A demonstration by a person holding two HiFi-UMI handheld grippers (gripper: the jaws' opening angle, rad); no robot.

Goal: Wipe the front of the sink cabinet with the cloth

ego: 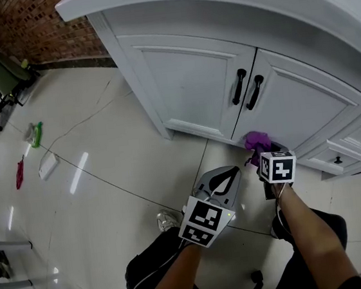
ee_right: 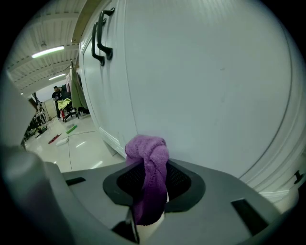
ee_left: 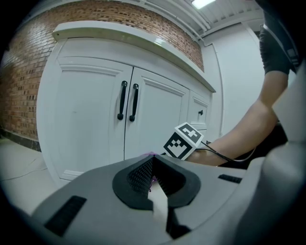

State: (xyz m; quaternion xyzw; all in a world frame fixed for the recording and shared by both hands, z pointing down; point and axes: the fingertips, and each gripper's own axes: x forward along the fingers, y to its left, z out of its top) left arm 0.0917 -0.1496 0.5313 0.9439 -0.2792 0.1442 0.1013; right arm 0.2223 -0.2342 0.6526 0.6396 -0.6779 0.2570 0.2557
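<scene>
1. Right gripper (ee_right: 149, 194): clamped on purple cloth (ee_right: 147, 155), wad bulging past the tips.
2. Cloth low on the right-hand door of the white sink cabinet (ego: 190, 84), close to the panel; actual contact hard to judge.
3. Left gripper (ee_left: 152, 162): jaws together, nothing between; held just beside the right one, aimed at the doors.
4. Two black handles (ego: 247, 89) upright at the door seam, well above the cloth.
5. Drawers (ego: 343, 154) further right; pale glossy floor (ego: 96, 202) below.

Purple cloth (ee_right: 146, 165); white cabinet (ego: 193, 87); black handles (ego: 239, 87).
</scene>
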